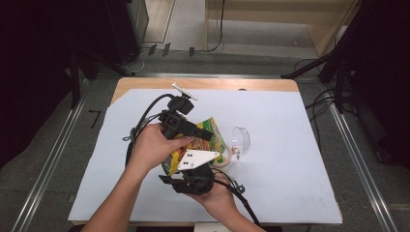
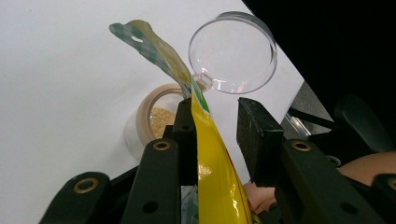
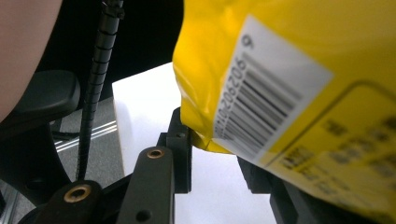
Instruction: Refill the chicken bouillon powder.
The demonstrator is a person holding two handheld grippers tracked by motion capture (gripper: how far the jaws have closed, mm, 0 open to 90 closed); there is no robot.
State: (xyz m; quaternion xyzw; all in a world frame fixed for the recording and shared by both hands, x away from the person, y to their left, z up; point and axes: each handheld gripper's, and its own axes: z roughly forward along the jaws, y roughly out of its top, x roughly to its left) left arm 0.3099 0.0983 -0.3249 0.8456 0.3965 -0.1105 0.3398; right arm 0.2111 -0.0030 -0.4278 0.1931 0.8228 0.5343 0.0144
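White table sheet; yellow pouch hides right hand-held gripper jaws, grip unclear.

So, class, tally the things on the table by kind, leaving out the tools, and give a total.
Yellow packet: 1
Jar with grains: 1
Clear lid: 1
Total: 3

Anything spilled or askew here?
No spill visible. The yellow foil snack bag is tipped above the small clear jar, which holds some tan granules. The jar's clear hinged lid hangs open to one side. In the left gripper view the bag lies against one finger only, with a gap to the other.
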